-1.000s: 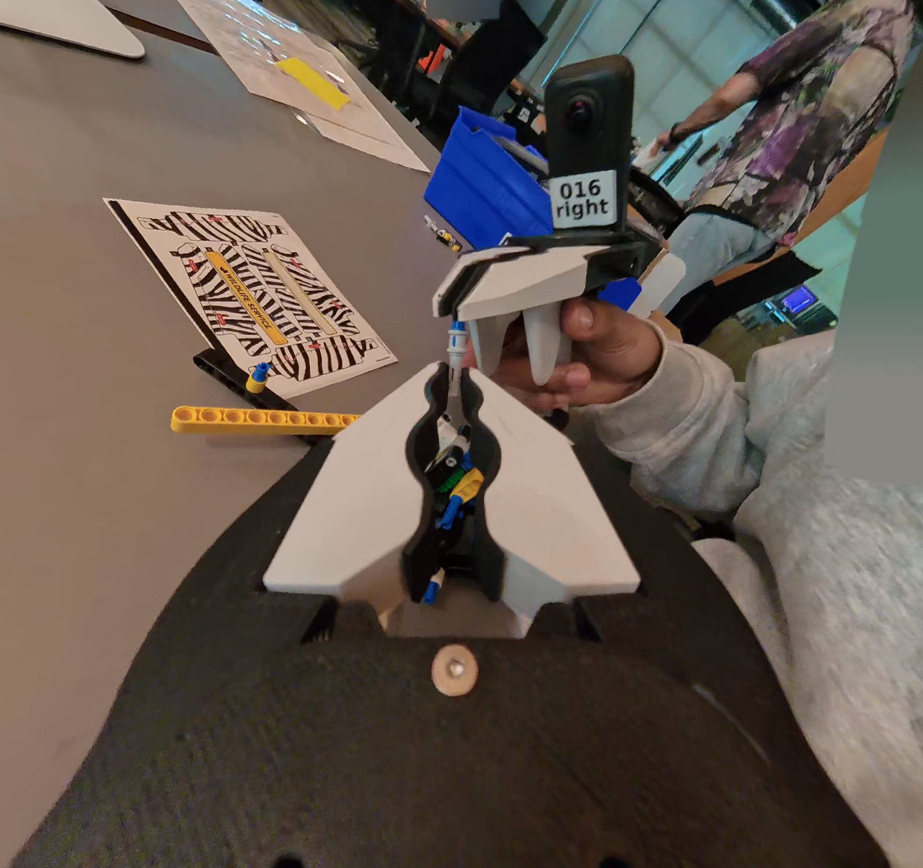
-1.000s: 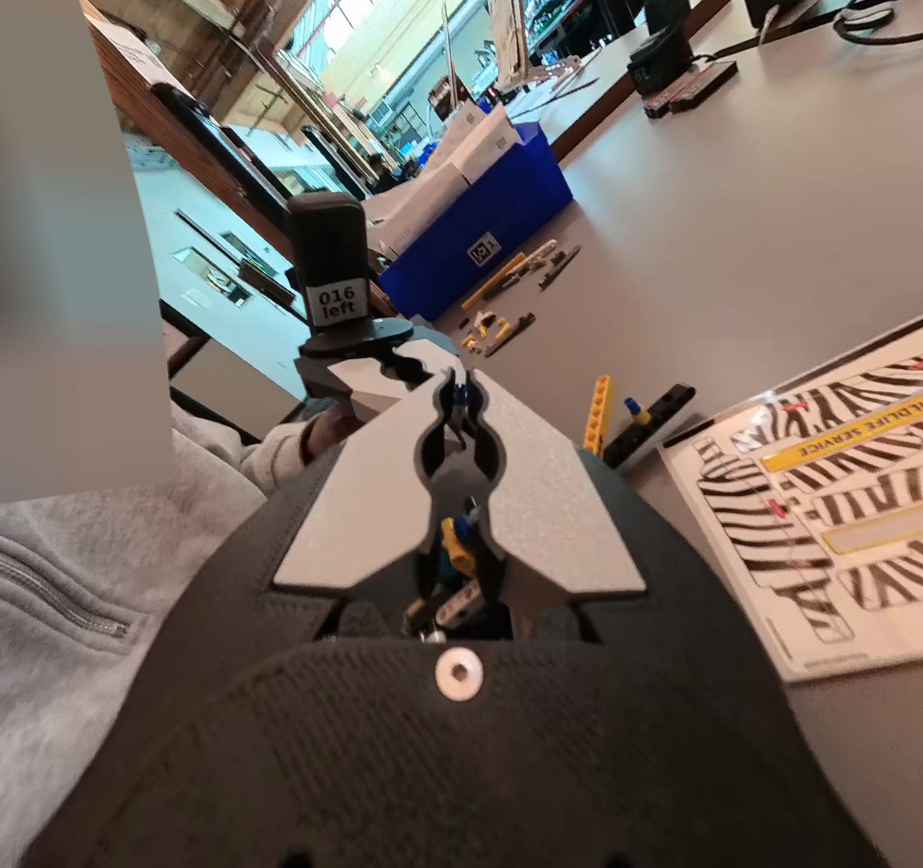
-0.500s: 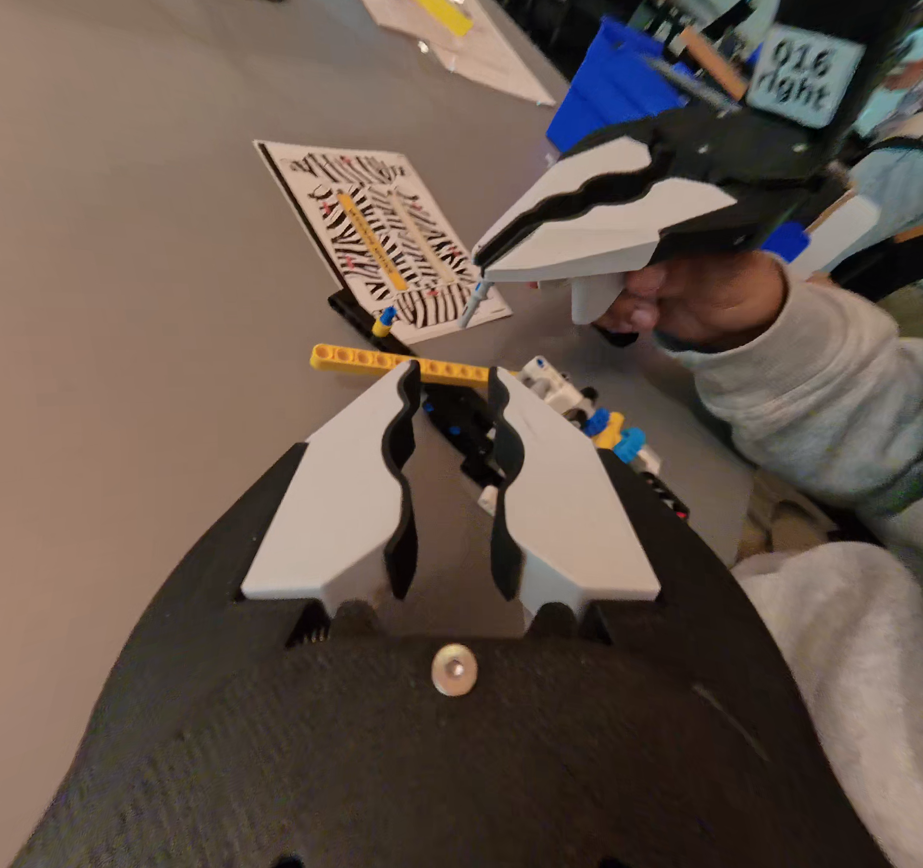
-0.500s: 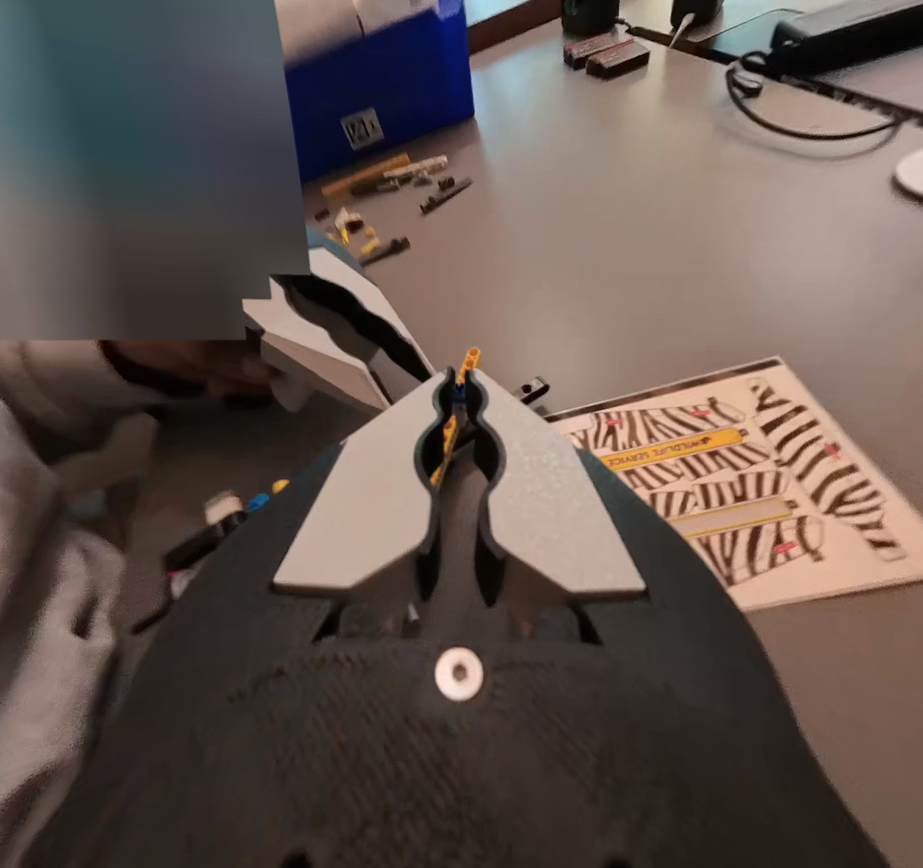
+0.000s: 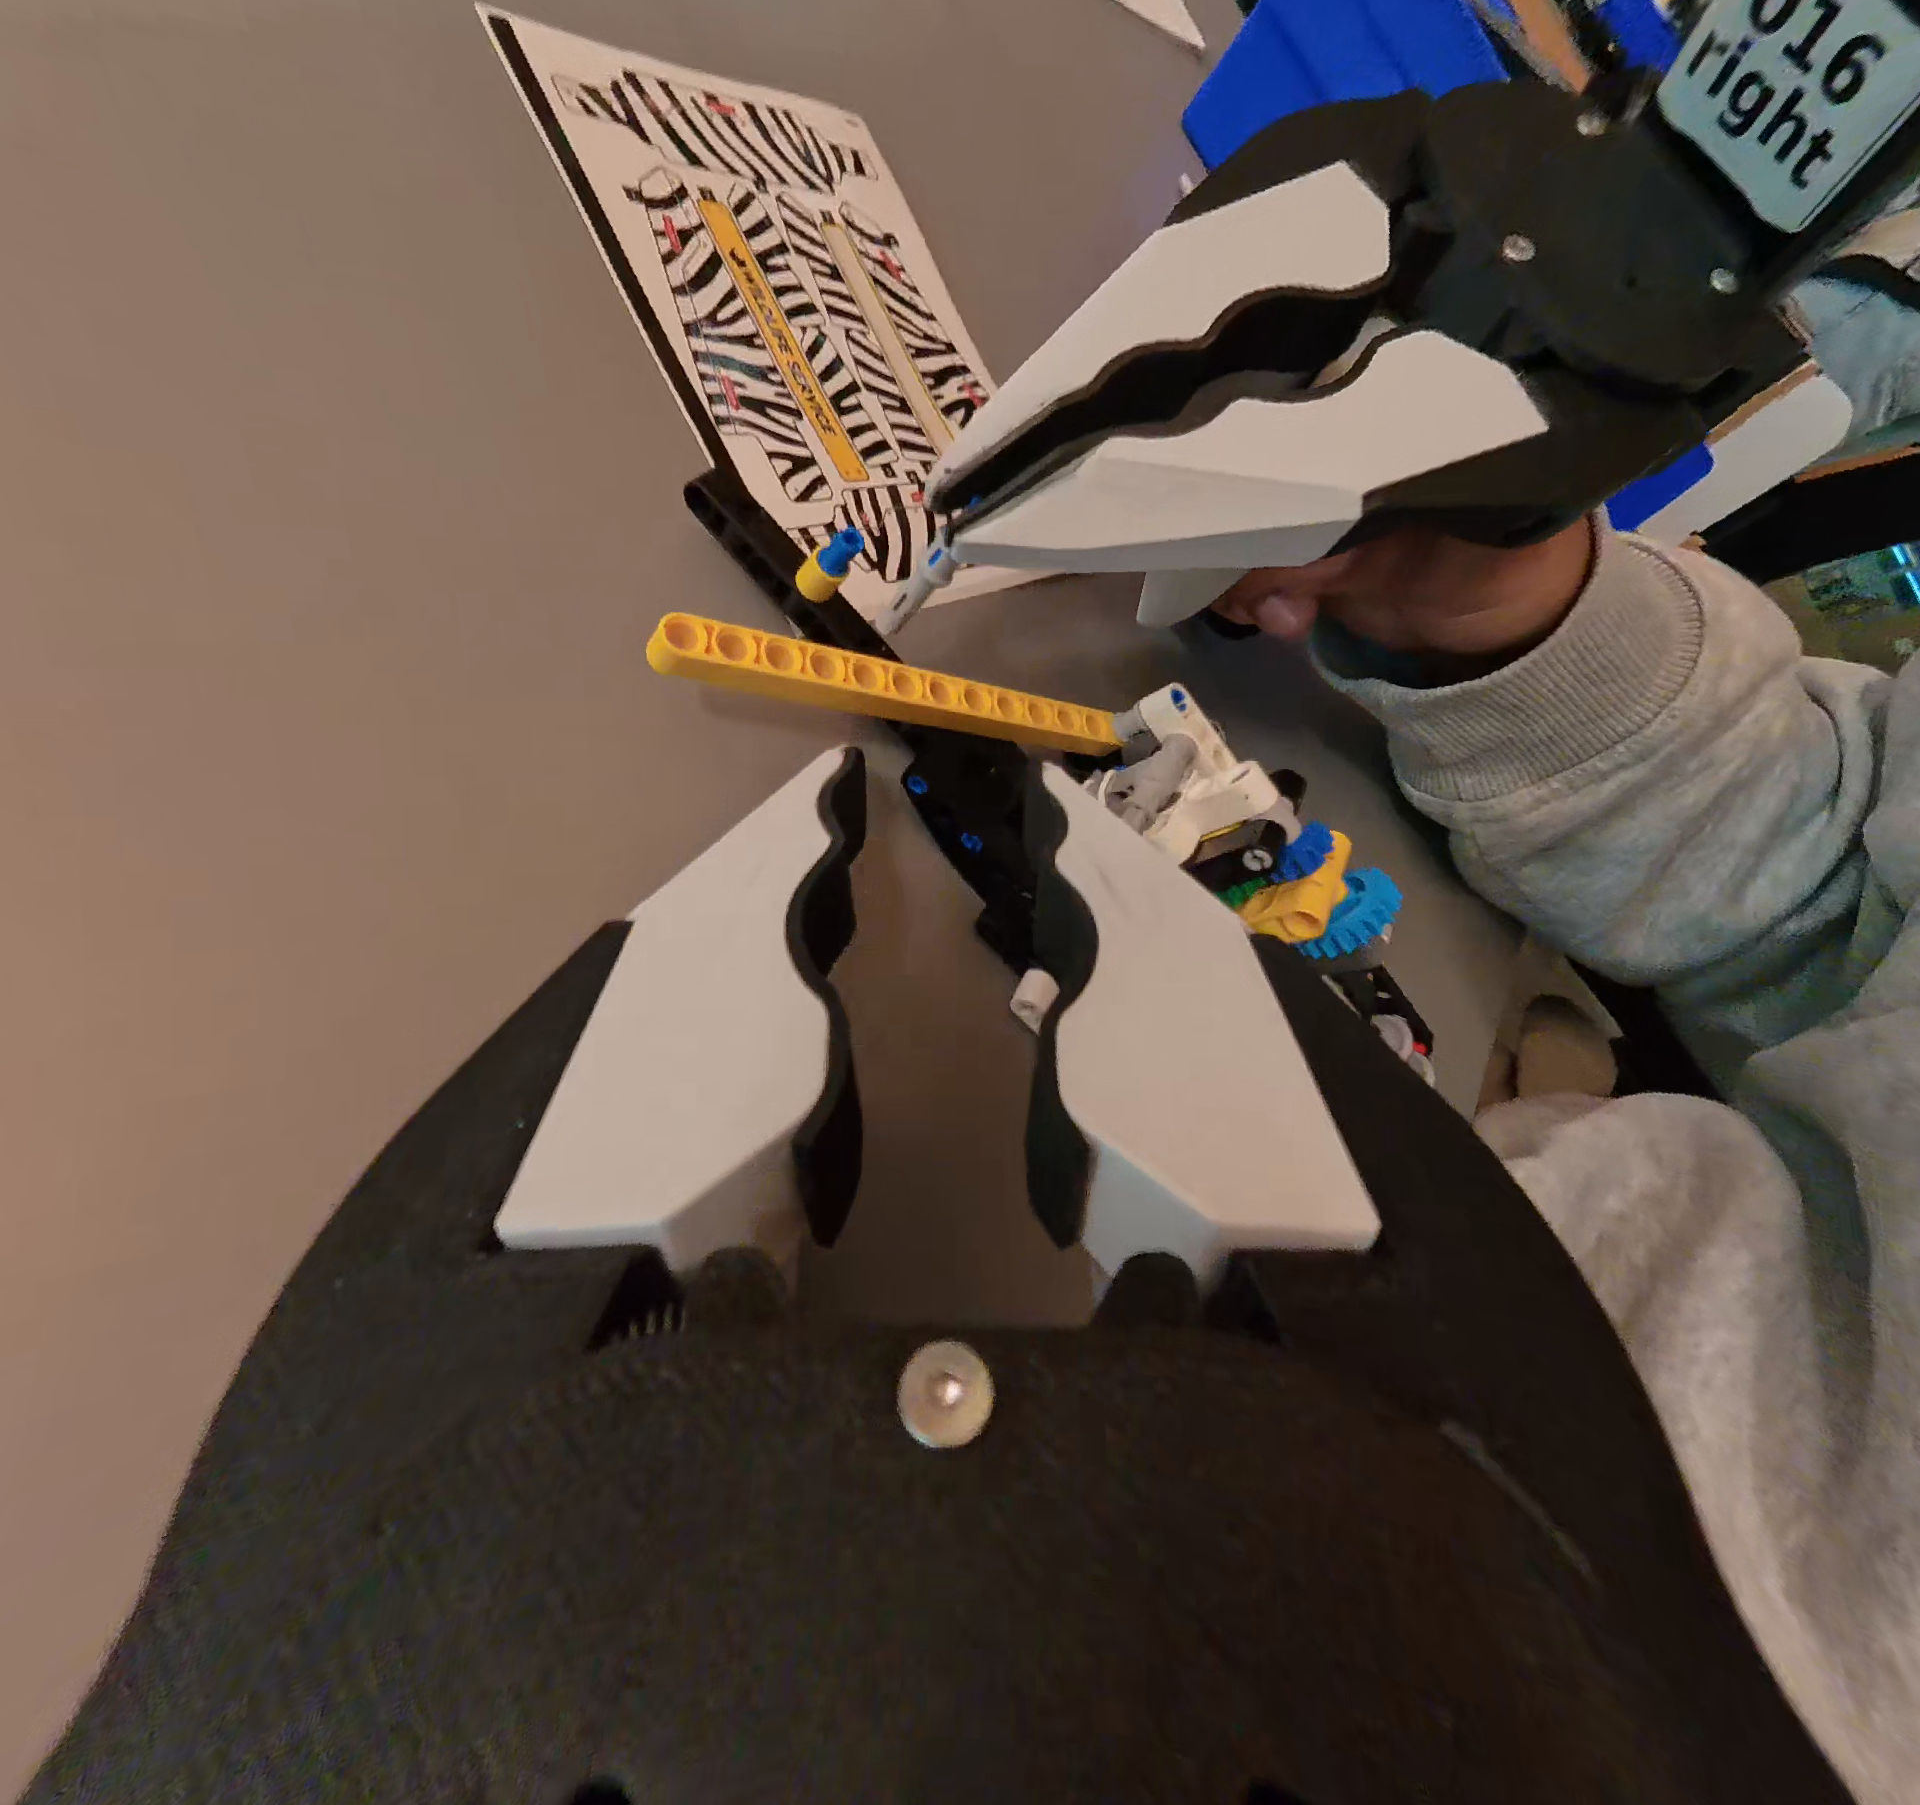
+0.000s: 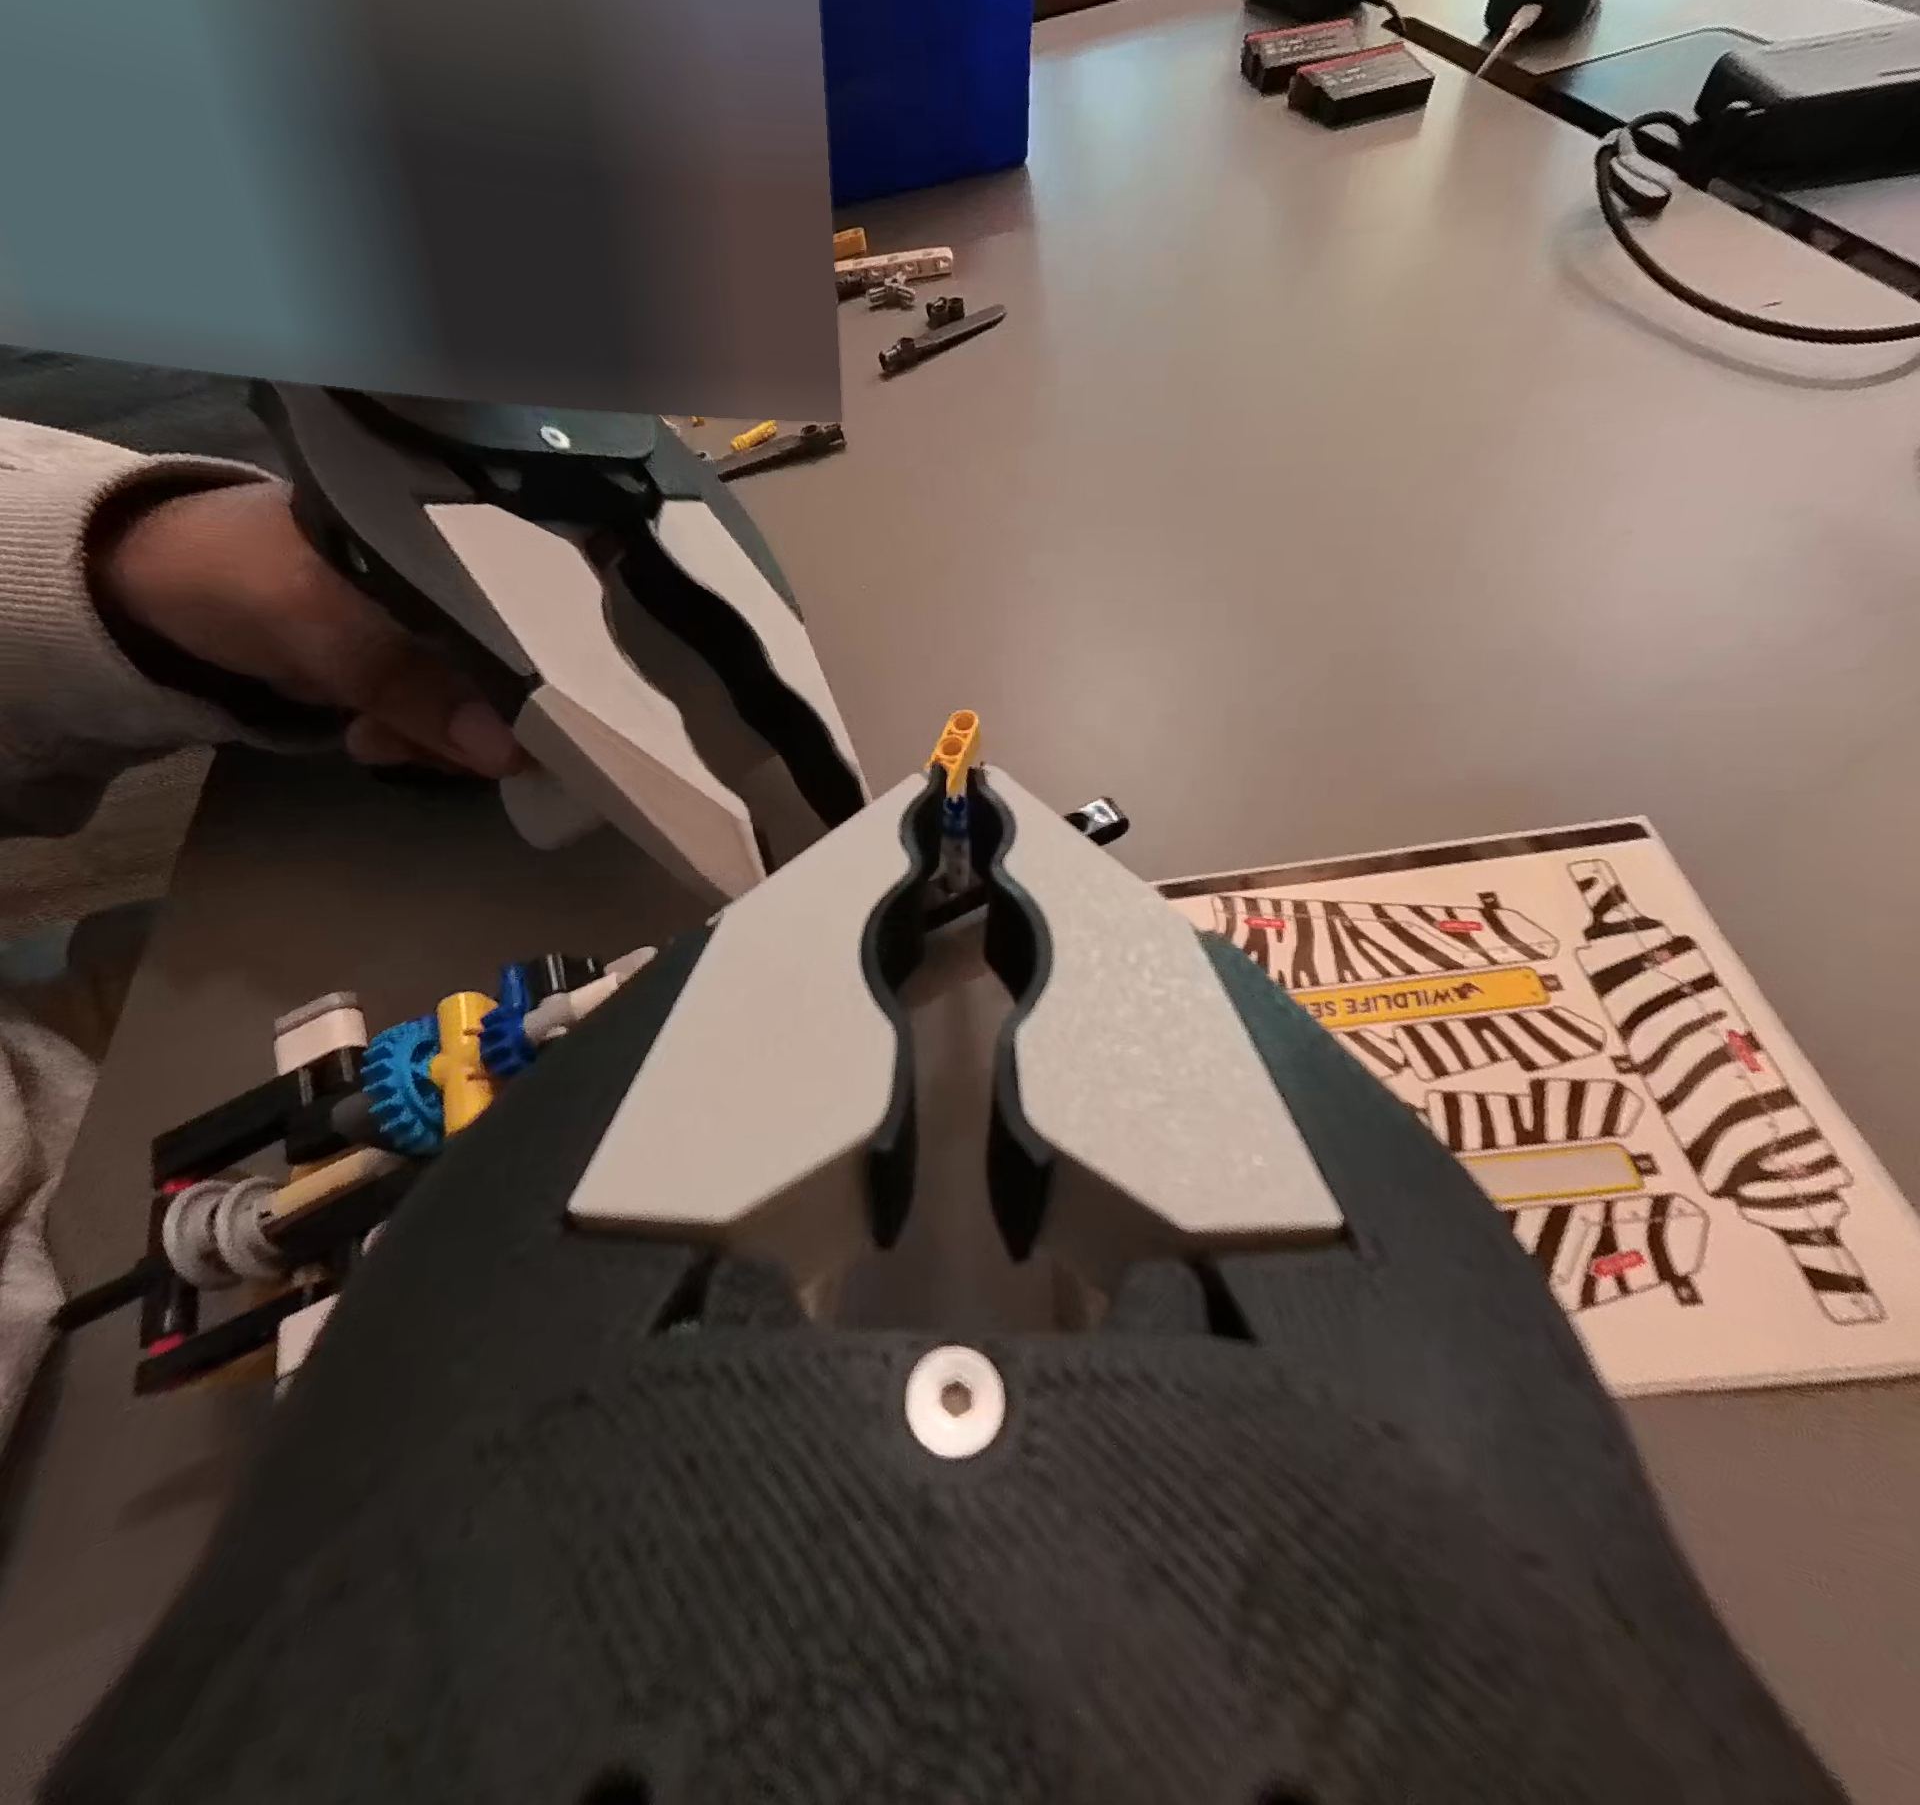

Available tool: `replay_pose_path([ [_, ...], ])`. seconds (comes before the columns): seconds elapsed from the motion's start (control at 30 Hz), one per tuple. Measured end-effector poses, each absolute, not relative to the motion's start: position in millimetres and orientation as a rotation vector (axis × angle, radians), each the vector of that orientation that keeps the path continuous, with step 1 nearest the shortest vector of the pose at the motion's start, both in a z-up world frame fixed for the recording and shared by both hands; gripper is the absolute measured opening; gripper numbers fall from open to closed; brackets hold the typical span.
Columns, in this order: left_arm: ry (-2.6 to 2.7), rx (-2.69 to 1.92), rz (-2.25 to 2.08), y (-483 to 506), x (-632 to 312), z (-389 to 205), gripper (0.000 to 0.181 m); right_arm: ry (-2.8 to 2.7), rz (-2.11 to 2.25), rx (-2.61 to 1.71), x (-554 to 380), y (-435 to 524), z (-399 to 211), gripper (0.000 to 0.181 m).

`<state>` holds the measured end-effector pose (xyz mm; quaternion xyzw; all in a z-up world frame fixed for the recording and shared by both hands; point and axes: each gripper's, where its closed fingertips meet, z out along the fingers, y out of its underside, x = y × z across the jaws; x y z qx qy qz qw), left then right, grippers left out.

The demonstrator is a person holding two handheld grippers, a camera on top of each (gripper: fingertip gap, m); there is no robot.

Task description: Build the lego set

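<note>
My left gripper (image 5: 951,773) is open and empty, low over the grey table, its jaws on either side of a long black beam (image 5: 977,851). A part-built lego assembly (image 5: 1257,851) with blue gears and yellow and white parts lies on the table just to its right; it also shows in the right wrist view (image 6: 416,1080). A yellow beam (image 5: 883,685) lies across the black one. My right gripper (image 6: 956,789) is shut on a thin grey pin with a blue band (image 6: 956,836) and hovers above the beams (image 5: 935,519).
A zebra-striped sticker sheet (image 6: 1558,1080) lies to the right of the beams. A blue bin (image 6: 925,41) stands at the back with several loose parts (image 6: 904,290) in front of it. Chargers and a black cable (image 6: 1662,238) lie at the far right. The grippers' ends are close to 5 cm from one another.
My left gripper has opened and let go of the assembly, which now lies on the table. My right gripper has carried the pin down toward the yellow and black beams.
</note>
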<state>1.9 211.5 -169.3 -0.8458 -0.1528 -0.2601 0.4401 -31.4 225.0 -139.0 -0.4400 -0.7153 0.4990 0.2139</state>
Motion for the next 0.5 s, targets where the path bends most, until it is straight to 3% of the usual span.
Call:
replay_pose_path([
  [0.5,-0.379,-2.151,-0.672,215.7,9.8,-176.4,0.017,-2.056,1.326,-1.220,-30.5,221.2,-148.3,0.003],
])
